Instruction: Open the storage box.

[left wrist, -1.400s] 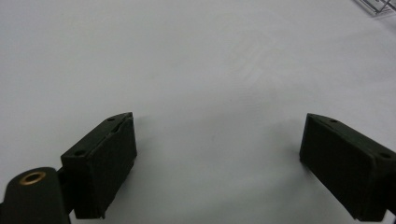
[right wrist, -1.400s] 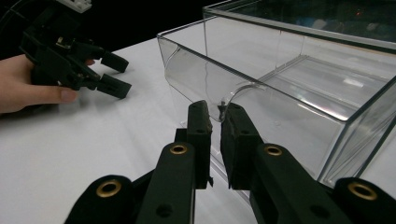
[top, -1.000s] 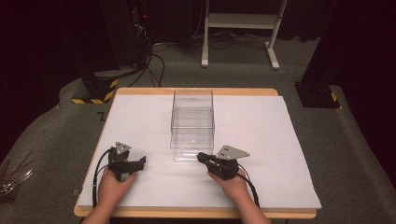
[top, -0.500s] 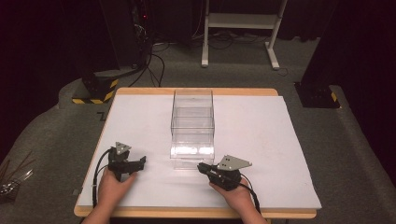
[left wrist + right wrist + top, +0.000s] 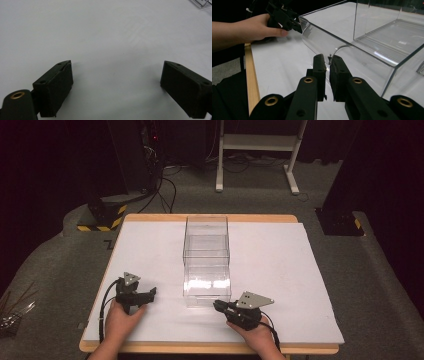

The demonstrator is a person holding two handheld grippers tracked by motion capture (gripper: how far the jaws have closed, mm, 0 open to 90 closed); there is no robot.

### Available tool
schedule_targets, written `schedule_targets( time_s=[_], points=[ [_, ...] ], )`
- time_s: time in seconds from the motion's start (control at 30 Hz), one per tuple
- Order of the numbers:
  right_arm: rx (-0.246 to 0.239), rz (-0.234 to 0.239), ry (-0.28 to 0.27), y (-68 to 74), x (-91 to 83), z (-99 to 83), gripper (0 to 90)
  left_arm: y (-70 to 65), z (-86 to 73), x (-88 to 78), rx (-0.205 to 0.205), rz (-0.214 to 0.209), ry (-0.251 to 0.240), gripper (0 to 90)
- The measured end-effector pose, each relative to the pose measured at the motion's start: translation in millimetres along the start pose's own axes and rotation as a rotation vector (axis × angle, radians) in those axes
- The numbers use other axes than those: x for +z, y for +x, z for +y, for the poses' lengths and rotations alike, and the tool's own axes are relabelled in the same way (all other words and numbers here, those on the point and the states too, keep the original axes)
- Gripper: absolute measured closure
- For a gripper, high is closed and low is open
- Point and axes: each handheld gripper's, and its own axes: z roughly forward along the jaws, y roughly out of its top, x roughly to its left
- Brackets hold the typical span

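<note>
High view: clear drawer protrudes from clear box.

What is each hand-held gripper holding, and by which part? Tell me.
The right hand-held gripper is shut on the clear drawer, pinching the front wall at its finger notch. The left hand-held gripper is open over the white table cover, holding nothing.
</note>
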Motion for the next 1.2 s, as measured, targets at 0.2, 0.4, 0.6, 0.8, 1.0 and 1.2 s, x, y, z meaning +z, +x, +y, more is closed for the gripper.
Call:
schedule_targets(
  time_s=[0.2,0.4,0.6,0.8,1.0,1.2],
  points=[
    [-0.003,0.013,-0.008,2.8,-2.9,-2.6,83.4,0.3,0.1,-0.1,0.004,0.000,0.003,11.4],
    [-0.015,0.016,-0.011,5.8,-3.8,-4.1,83.4,0.6,0.2,-0.1,0.005,-0.001,0.003,11.3],
    [-0.021,0.004,-0.007,5.7,-5.6,-3.9,78.6,0.6,0.2,-0.1,0.005,-0.001,0.003,11.3],
    [-0.010,-0.023,-0.015,3.2,-14.3,-2.4,74.2,0.6,0.2,-0.1,0.005,-0.001,0.003,11.4],
    [-0.025,-0.030,-0.040,3.3,-23.8,0.2,74.4,0.6,0.2,0.0,0.005,-0.001,0.002,11.4],
    [-0.027,-0.052,-0.089,0.9,-36.0,7.1,74.5,0.6,0.2,-0.1,0.005,-0.001,0.003,11.4]
  ],
)
